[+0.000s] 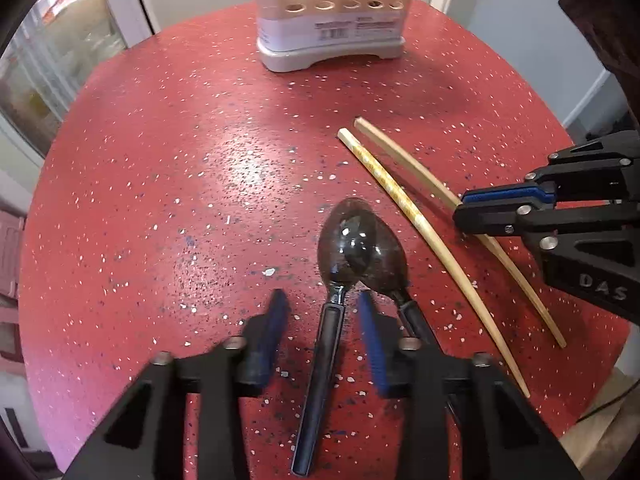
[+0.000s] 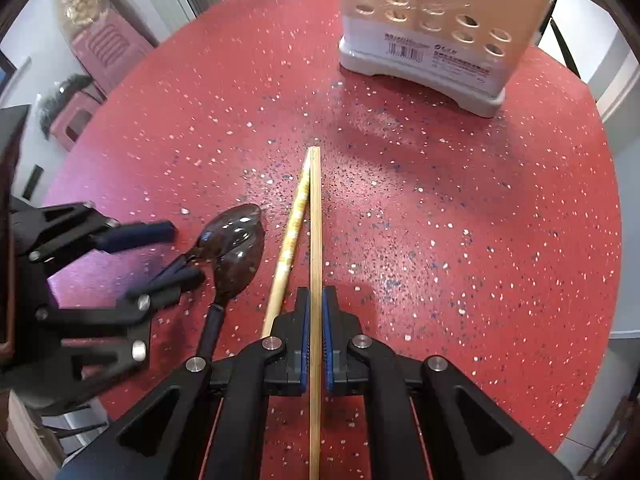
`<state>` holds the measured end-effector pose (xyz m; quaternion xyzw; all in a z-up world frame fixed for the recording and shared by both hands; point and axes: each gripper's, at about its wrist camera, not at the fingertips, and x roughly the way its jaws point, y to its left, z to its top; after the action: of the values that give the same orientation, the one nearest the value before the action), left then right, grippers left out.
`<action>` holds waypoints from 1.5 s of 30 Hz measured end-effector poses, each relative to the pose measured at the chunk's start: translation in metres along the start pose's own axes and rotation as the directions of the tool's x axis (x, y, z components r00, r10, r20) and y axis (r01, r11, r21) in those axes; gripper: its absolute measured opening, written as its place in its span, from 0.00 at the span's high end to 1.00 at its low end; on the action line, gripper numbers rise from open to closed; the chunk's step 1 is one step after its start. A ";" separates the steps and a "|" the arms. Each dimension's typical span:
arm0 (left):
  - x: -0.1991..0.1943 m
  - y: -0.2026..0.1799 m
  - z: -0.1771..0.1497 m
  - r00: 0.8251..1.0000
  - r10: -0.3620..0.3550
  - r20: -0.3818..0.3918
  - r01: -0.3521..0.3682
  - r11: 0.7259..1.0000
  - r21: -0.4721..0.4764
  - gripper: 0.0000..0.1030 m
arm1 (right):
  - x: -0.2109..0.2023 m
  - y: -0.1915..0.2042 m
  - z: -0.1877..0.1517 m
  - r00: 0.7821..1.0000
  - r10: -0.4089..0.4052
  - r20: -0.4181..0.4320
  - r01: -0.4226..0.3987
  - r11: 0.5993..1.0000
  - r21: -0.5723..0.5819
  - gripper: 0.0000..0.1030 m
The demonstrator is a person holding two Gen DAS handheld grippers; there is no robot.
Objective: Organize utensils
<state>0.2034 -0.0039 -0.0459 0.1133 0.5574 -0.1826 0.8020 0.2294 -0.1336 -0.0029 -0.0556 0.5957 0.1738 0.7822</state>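
Red speckled stone makes up the round table [image 1: 168, 184], and from the left wrist camera a beige utensil holder [image 1: 330, 20] with rows of round holes stands at its far edge. Two dark spoons [image 1: 352, 248] lie near the camera with their bowls overlapping. The left gripper [image 1: 324, 312] points steeply down over them, its blue pads standing apart on either side of one spoon handle [image 1: 320, 380]; the pads do not appear to press on it, and the second spoon's handle runs under the right-hand finger. To the right lie two pale chopsticks, a patterned chopstick [image 1: 404, 200] and a plain chopstick [image 1: 408, 164], side by side and slightly apart. The right gripper [image 1: 464, 208] reaches in from the right edge with its fingers drawn tight over the plain one. From the right wrist camera, the right gripper [image 2: 316, 300] is clamped on the plain chopstick [image 2: 316, 220], which runs straight up the middle between the blue pads. The patterned chopstick [image 2: 294, 232] lies just to its left on the table [image 2: 460, 220], angled so that the two far tips nearly meet. Further left are the spoons [image 2: 236, 248] and the left gripper [image 2: 176, 256], fingers apart around a spoon handle. The utensil holder [image 2: 432, 28] stands at the far right of the table, well apart from everything else.
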 end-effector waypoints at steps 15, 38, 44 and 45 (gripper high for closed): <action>-0.031 0.010 -0.025 0.986 -0.017 0.163 0.048 0.981 -0.187 0.62 | -0.036 -0.036 -0.029 0.981 0.151 0.122 -0.160 0.985 0.067 0.94; -0.067 0.005 -0.022 0.958 0.034 0.285 0.052 0.957 -0.286 0.62 | -0.056 -0.049 -0.035 0.951 0.217 0.221 -0.248 0.961 0.125 0.94; -0.054 0.010 -0.030 0.967 0.071 0.243 0.012 0.947 -0.322 0.00 | -0.050 -0.047 -0.038 0.950 0.237 0.205 -0.266 0.956 0.124 0.94; -0.054 0.010 -0.033 0.967 0.092 0.238 -0.009 0.945 -0.328 0.00 | -0.050 -0.046 -0.038 0.949 0.238 0.206 -0.266 0.956 0.124 0.94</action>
<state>0.1628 0.0267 -0.0072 -0.0297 0.4711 -0.0804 0.8779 0.1983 -0.1982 0.0281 0.0968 0.5325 0.2317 0.8083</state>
